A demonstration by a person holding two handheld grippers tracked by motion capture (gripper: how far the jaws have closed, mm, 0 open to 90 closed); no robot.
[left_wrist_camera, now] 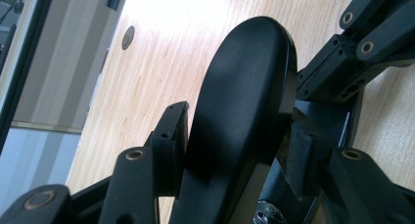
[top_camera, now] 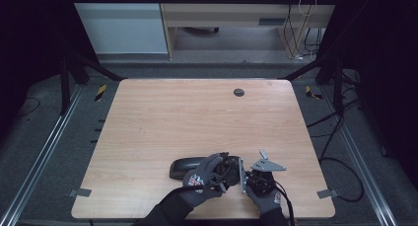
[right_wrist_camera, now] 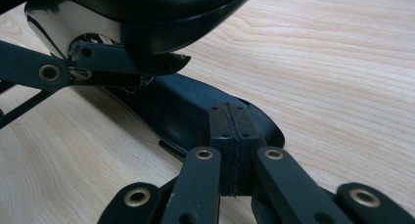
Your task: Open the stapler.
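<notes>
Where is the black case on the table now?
In the high view the black case lies near the table's front edge, left of the two gloved hands, its lid clamped in the left tool.

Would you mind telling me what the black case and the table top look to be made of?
The black case, clamped by the left gripper, looks like hard moulded plastic with a smooth satin finish: it carries soft highlights and a crisp rim. Its open lid has a pale lining, material unclear. The table looks like light wood-grain laminate or veneer: even grain streaks and a slight sheen.
</notes>
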